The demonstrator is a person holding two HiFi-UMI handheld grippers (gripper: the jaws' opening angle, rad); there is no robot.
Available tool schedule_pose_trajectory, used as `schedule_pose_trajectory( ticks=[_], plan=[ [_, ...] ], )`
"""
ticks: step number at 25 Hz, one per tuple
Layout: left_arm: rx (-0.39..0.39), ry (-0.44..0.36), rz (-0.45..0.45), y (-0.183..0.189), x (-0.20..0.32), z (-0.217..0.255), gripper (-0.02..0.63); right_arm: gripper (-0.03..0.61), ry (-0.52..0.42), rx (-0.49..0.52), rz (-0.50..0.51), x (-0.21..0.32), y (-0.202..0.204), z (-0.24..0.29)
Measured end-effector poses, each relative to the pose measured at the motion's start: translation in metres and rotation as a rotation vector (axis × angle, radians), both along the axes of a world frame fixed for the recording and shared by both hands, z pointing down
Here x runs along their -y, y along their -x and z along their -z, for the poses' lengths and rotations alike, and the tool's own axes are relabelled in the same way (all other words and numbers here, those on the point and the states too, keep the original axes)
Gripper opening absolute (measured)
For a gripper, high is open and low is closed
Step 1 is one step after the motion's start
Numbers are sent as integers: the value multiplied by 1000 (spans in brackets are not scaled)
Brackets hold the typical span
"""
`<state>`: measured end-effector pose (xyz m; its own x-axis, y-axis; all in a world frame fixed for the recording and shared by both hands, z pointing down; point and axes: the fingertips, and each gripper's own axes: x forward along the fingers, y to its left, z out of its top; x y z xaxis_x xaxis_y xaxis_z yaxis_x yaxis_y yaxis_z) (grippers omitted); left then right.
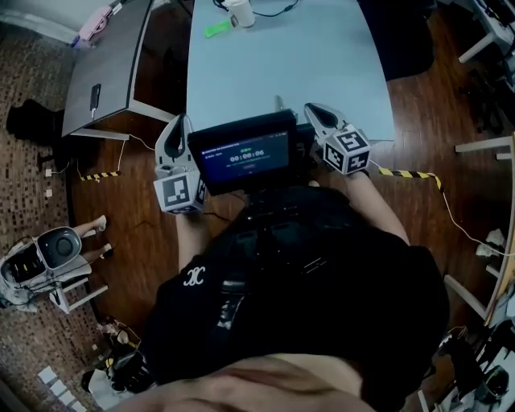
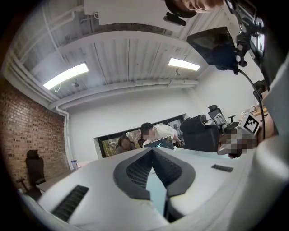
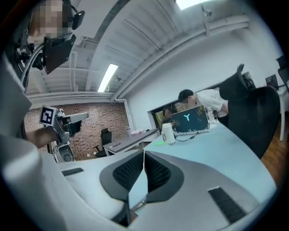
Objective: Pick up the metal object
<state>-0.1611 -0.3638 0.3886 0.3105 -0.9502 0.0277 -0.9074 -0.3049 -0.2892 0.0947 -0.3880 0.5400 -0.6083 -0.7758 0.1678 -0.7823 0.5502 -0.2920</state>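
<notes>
In the head view a thin grey metal piece (image 1: pixel 279 103) lies near the front edge of the light-blue table (image 1: pixel 273 56). It sits between my two grippers and ahead of the black screen on my chest. My left gripper (image 1: pixel 179 122) hangs off the table's front left corner, tilted upward. In its own view the left gripper (image 2: pixel 152 149) has its tips together and nothing between them. My right gripper (image 1: pixel 311 109) sits just right of the metal piece. The right gripper (image 3: pixel 144 153) also shows its tips touching and holds nothing. A metallic glint (image 3: pixel 138 205) shows low in the slot between them.
A white cup (image 1: pixel 240 11) and a green item (image 1: pixel 217 30) stand at the table's far end, beside a laptop (image 3: pixel 190 121). A grey desk (image 1: pixel 109 56) stands to the left and a black chair (image 3: pixel 253 113) to the right. People sit beyond the table. Striped tape (image 1: pixel 410 173) crosses the floor.
</notes>
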Motion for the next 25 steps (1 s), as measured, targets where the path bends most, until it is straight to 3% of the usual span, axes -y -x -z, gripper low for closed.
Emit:
schedule_pose_trajectory(
  ticks=[3, 15, 20, 22, 25],
  plan=[
    [4, 14, 7, 10, -5, -4, 5, 32, 67, -16, -2, 11, 11, -32],
    [24, 45, 24, 18, -11, -16, 6, 35, 246, -54, -33, 31, 16, -117],
    [18, 46, 47, 31, -9, -16, 5, 57, 425, 122, -90, 40, 21, -145],
    [23, 42, 50, 33, -8, -17, 6, 101, 500, 204, -124, 45, 17, -158],
    [23, 39, 57, 34, -8, -15, 6, 126, 583, 245, -123, 43, 16, -176]
  ],
)
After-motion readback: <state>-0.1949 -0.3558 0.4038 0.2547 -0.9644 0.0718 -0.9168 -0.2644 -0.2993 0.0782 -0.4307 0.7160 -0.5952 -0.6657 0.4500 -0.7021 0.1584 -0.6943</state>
